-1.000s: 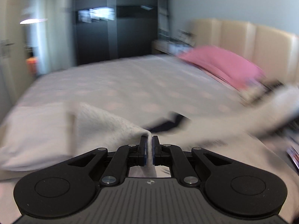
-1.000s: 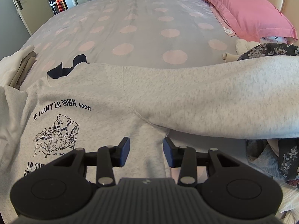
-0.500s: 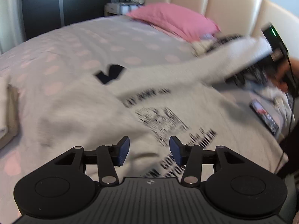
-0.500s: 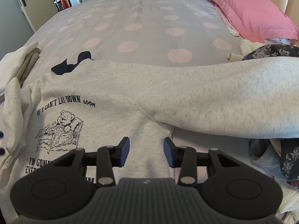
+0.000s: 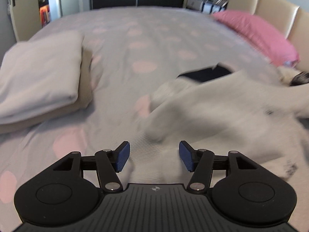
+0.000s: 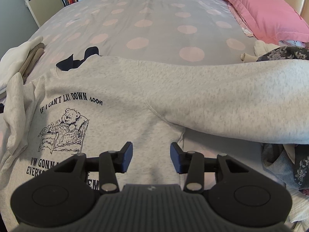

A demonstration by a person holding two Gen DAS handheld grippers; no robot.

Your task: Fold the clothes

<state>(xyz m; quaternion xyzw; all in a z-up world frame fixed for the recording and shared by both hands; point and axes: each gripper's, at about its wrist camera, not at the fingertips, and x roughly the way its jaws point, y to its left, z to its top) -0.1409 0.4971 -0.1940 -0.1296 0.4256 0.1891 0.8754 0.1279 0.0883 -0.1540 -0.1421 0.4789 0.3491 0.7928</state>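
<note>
Grey sweatshirt (image 6: 119, 96) lies print-up along the bed's (image 6: 154, 19) near edge, one sleeve stretched toward the pillow (image 6: 258, 9). The left gripper (image 5: 154, 158), pinching cloth a second ago, now gapes wide and holds nothing. The right gripper (image 6: 151, 158) stays open and empty above the sweatshirt's side.

The right gripper (image 6: 151, 157) hovers with jaws apart over a grey sweatshirt (image 6: 119, 96) printed with a bear, spread on the polka-dot duvet (image 6: 154, 23); one sleeve (image 6: 241, 96) stretches rightward.
</note>
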